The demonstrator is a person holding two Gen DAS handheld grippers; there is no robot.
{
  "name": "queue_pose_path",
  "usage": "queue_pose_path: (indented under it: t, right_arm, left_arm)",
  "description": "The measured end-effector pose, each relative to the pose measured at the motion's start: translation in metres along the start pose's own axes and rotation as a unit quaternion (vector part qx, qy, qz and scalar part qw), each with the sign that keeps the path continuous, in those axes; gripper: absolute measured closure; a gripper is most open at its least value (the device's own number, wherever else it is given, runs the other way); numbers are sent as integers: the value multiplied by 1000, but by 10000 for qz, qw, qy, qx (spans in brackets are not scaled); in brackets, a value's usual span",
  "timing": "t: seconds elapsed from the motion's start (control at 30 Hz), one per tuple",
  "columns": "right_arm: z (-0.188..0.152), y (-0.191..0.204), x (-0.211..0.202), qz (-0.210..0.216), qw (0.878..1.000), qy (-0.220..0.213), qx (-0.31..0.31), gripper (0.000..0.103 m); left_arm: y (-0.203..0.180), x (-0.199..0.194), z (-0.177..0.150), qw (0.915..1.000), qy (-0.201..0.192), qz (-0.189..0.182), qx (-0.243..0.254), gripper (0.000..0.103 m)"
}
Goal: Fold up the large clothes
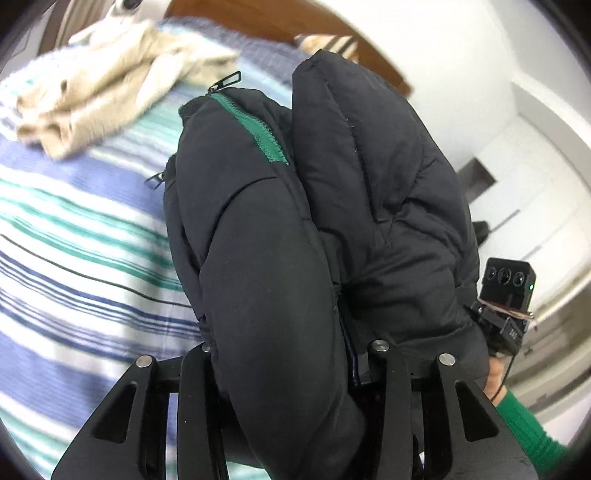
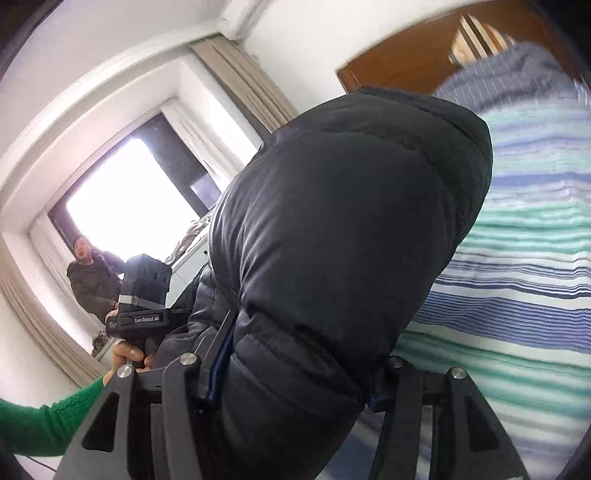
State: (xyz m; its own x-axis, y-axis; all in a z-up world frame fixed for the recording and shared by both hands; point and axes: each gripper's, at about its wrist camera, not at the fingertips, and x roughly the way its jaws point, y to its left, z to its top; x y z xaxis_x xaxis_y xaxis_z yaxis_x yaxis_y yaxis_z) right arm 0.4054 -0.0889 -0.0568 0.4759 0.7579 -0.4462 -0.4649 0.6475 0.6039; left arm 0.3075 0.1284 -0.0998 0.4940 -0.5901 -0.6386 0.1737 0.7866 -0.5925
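A black puffer jacket [image 1: 332, 206] with green zipper tape [image 1: 255, 129] hangs lifted above the bed. My left gripper [image 1: 291, 349] is shut on a thick padded fold of it, and the fabric bulges up over the fingertips and hides them. In the right wrist view the same jacket [image 2: 351, 229] fills the middle, with my right gripper [image 2: 291, 360] shut on another padded fold. The right gripper's camera housing [image 1: 508, 277] shows at the jacket's right edge. The left gripper's body [image 2: 146, 317] shows at its left edge, held by a hand in a green sleeve [image 2: 48, 417].
A bed with a blue, green and white striped cover [image 1: 74, 229] lies under the jacket. A cream garment [image 1: 110, 88] sits bunched toward the wooden headboard [image 1: 280, 22]. A person in a dark coat [image 2: 92, 280] stands by the bright window [image 2: 122, 206]. White cabinets [image 1: 517, 155] stand at the right.
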Motion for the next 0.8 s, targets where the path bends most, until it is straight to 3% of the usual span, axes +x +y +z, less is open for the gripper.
queue_pose_path:
  t: [0.03, 0.07, 0.1, 0.13, 0.17, 0.2, 0.27, 0.4, 0.5, 0.6, 0.7, 0.8]
  right_arm:
    - [2, -21, 11, -30, 9996, 157, 227, 47]
    - [1, -46, 23, -65, 9978, 363, 550, 43]
    - [-2, -65, 33, -110, 9946, 545, 875, 33]
    - [-7, -85, 39, -138, 9901, 669, 1230, 27]
    - [-13, -106, 42, -135, 9842, 727, 1611, 12]
    - [-16, -116, 40, -230, 9818, 734, 1739, 0]
    - [-14, -116, 28, -342, 9834, 556, 1695, 0]
    - [-5, -87, -11, -1154, 9842, 104, 1337, 0]
    - [-7, -40, -39, -1969, 9794, -110, 444, 0]
    - [-28, 11, -56, -2602, 9651, -141, -272, 0]
    - [-56, 47, -84, -3038, 9490, -205, -812, 0]
    - [-78, 80, -102, -3487, 9283, -289, -1258, 0]
  left_arm:
    - [7, 12, 0, 9999, 96, 87, -109, 57]
    - [11, 37, 2, 9992, 205, 205, -269, 46]
    - [18, 49, -4, 9986, 188, 215, -445, 28]
    - [22, 54, -7, 9980, 97, 165, -596, 19]
    - [24, 56, -10, 9972, 27, 124, -743, 8]
    - [24, 56, -12, 9967, -5, 96, -803, 6]
    - [16, 50, -16, 9976, -1, 126, -683, 6]
    - [-8, 15, -20, 9951, -368, 915, 76, 6]
    - [-43, -20, -34, 9785, -853, 1748, 681, 1]
    - [-78, -43, -55, 9523, -1288, 2512, 1158, 0]
    - [-106, -54, -71, 9357, -1531, 2836, 1438, 0]
    - [-125, -63, -87, 9264, -1679, 3044, 1445, 0]
